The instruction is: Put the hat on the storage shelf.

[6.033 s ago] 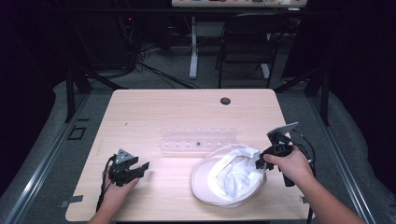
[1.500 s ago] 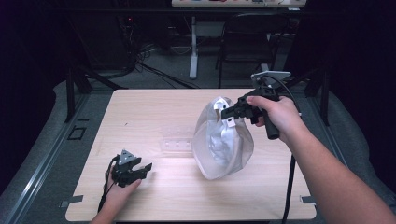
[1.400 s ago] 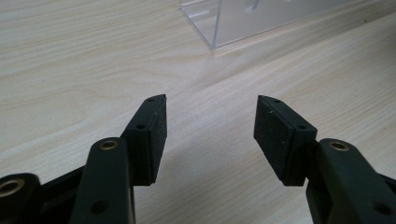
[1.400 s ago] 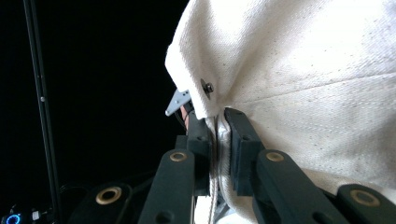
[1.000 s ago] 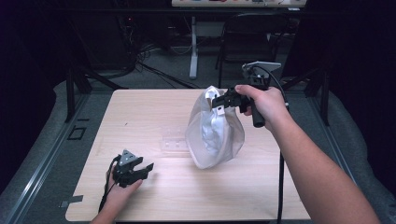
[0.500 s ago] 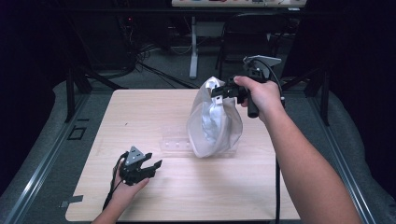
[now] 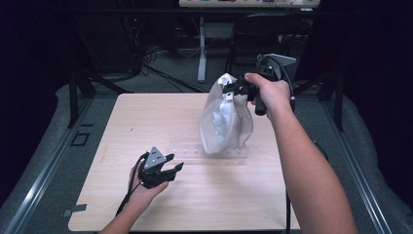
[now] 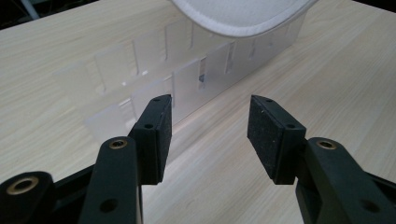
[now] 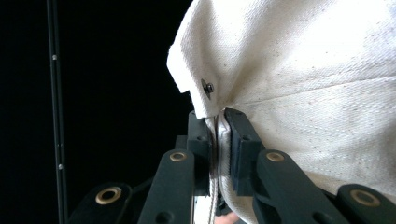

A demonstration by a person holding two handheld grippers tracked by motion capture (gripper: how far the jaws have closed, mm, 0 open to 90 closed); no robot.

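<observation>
1. The right gripper (image 7: 237, 88) is raised above the far right part of the desk (image 7: 146, 122), held in the person's right hand (image 7: 269, 92).
2. Its fingers (image 9: 238, 140) are clamped together on the rim of a white cloth bag (image 7: 225, 119); in the right gripper view the seamed edge of the fabric (image 9: 299, 70) is pinched between the pads, with a small metal rivet (image 9: 207, 87) just above the grip.
3. The bag hangs down from the fingers, its lower end at or just above a clear plastic divided organiser (image 7: 207, 146) lying on the desk; whether they touch cannot be told.
4. The left gripper (image 7: 165, 169) sits low over the near left part of the desk in the left hand (image 7: 141, 187), well apart from the bag.
5. Its fingers (image 8: 156, 133) stand apart with nothing between them; they point at the organiser (image 8: 187, 79), with the bag's rounded bottom (image 8: 238, 18) beyond.
</observation>
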